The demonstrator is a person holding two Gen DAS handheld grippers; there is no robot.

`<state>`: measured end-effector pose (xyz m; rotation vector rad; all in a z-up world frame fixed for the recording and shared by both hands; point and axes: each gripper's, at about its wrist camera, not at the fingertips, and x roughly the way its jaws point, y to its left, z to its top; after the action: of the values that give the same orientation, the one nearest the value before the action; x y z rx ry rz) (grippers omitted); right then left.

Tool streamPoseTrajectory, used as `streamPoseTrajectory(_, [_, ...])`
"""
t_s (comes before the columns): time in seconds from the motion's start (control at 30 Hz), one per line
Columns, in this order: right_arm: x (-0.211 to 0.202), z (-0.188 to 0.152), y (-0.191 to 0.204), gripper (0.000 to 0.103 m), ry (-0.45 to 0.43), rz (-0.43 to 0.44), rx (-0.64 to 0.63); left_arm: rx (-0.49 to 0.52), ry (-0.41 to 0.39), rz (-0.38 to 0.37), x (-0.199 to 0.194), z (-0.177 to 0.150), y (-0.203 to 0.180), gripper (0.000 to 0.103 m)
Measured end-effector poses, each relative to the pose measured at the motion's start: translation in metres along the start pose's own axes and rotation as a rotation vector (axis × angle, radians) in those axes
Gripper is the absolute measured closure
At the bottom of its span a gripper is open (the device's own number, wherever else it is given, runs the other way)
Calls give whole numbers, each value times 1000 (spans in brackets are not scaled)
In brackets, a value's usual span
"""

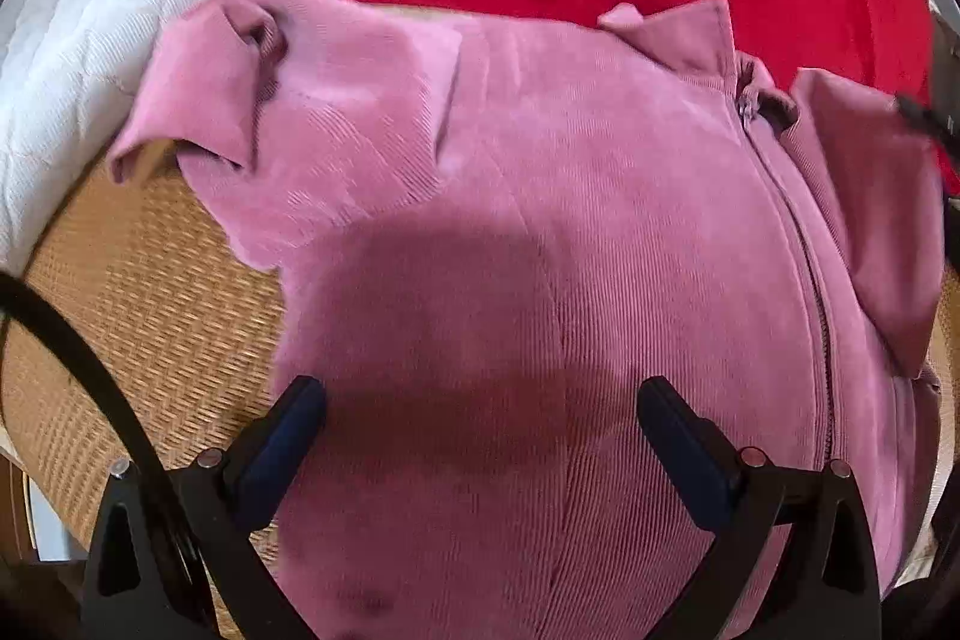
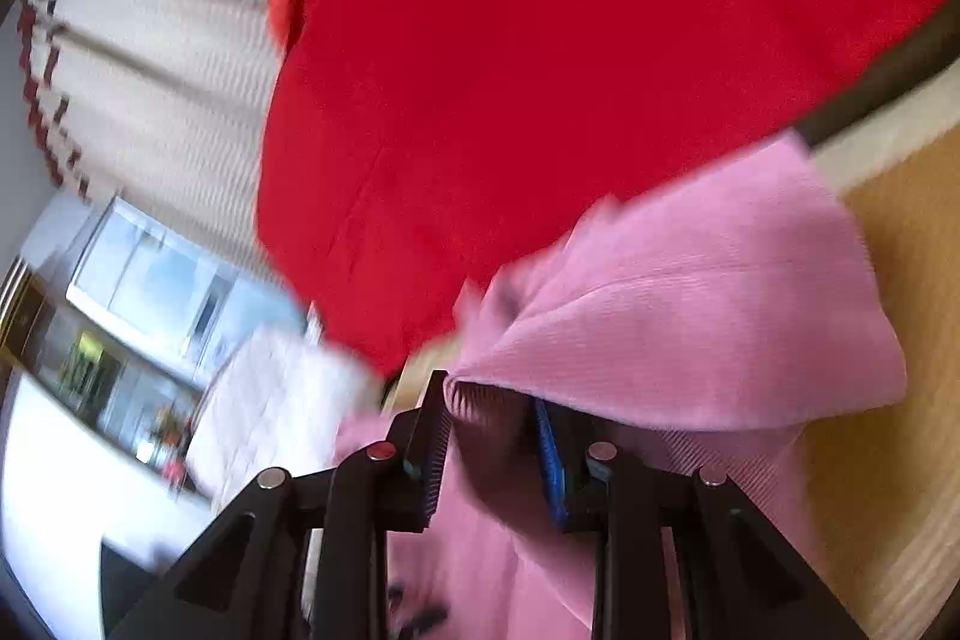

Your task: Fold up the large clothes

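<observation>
Gripping a fold of the pink jacket (image 2: 690, 304) at lower centre, the right gripper (image 2: 498, 436) is nearly closed, while the left gripper (image 1: 480, 400) gapes wide, empty, above the jacket.

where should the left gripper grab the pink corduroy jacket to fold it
Judging by the pose, take the loose sleeve cuff on the pink corduroy jacket, coming from the woven mat side: its edge curls up free there. The left gripper hangs open.

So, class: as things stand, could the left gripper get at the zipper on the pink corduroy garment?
Probably yes. The left gripper hovers open over the pink corduroy garment, and the zipper lies uncovered to its right, with nothing between them.
</observation>
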<state>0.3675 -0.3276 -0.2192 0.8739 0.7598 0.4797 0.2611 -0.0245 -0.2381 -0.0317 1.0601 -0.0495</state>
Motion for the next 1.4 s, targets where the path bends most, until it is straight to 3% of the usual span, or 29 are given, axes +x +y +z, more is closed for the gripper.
streamPoseTrajectory(0.13, [28,-49,10,74,144,1,25,20,-85,6,-23,1,7,0])
streamPoseTrajectory(0.27, [27,-73,2,72,193,26,127,-9,-174,-17,-44,0,24,0])
streamPoseTrajectory(0.37, [-1,-87,0,72,200,16,177,-17,-237,-44,-60,8,18,0])
streamPoseTrajectory(0.47, [-49,-77,-9,68,33,73,224,12,-292,-74,-75,10,-1,0])
streamPoseTrajectory(0.53, [-79,-71,-15,21,-73,71,251,56,-285,-95,-81,12,-21,0])
streamPoseTrajectory(0.63, [-116,-52,-35,21,-234,27,303,155,-264,-134,-95,19,-61,0])
streamPoseTrajectory(0.73, [-136,-54,-65,22,-308,78,442,249,-250,-144,-109,41,-119,0])
streamPoseTrajectory(0.9, [-166,-50,-90,22,-397,83,510,379,-205,-178,-111,74,-220,0])
streamPoseTrajectory(1.07, [-200,-50,-118,22,-438,133,616,521,-125,-78,-72,98,-312,0])
streamPoseTrajectory(1.1, [-202,-50,-120,22,-444,134,623,559,-110,-25,-59,101,-332,0])
streamPoseTrajectory(1.27, [-213,-47,-130,22,-446,137,630,644,-64,77,-16,111,-367,2])
streamPoseTrajectory(1.3, [-214,-46,-134,22,-433,133,631,662,-67,99,-12,112,-369,4])
streamPoseTrajectory(1.33, [-211,-44,-136,22,-418,124,630,681,-64,129,-7,114,-373,17])
streamPoseTrajectory(1.37, [-208,-42,-137,22,-404,115,629,692,-57,143,-4,116,-375,49])
streamPoseTrajectory(1.4, [-203,-41,-135,22,-393,111,629,703,-38,139,1,119,-376,71])
